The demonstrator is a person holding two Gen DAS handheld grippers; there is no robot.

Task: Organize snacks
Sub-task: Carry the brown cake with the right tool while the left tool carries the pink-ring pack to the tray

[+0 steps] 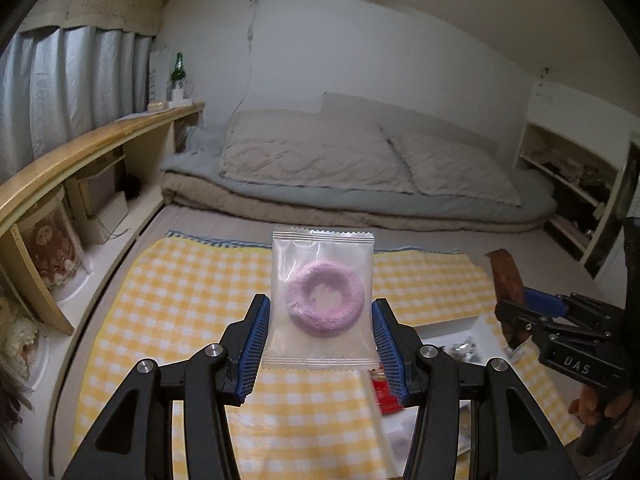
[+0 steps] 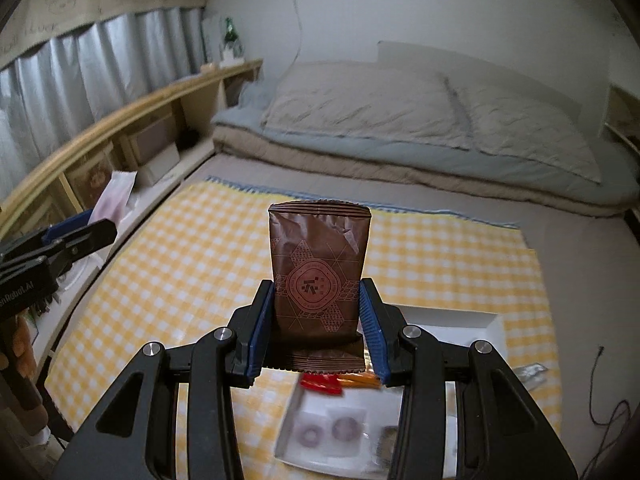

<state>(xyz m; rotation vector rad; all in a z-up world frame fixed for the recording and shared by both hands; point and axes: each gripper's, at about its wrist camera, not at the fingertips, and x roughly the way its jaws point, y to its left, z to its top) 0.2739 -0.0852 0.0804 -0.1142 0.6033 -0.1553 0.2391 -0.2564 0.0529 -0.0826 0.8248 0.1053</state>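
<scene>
A clear packet with a pink ring snack [image 1: 322,300] is clamped upright in the left hand-held gripper [image 1: 320,344]. A brown wrapped snack [image 2: 318,280] is gripped by the right hand-held gripper [image 2: 318,328]. Below, on the yellow checked cloth [image 2: 180,264], a white tray [image 2: 304,432] holds two ring packets [image 2: 328,428]; red and orange wrappers [image 2: 340,382] are blurred and partly hidden.

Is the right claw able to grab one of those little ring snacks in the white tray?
Probably not right now. The right claw is already shut on the brown snack packet, and it sits up above the white tray. It would likely have to put the packet down first.
</scene>
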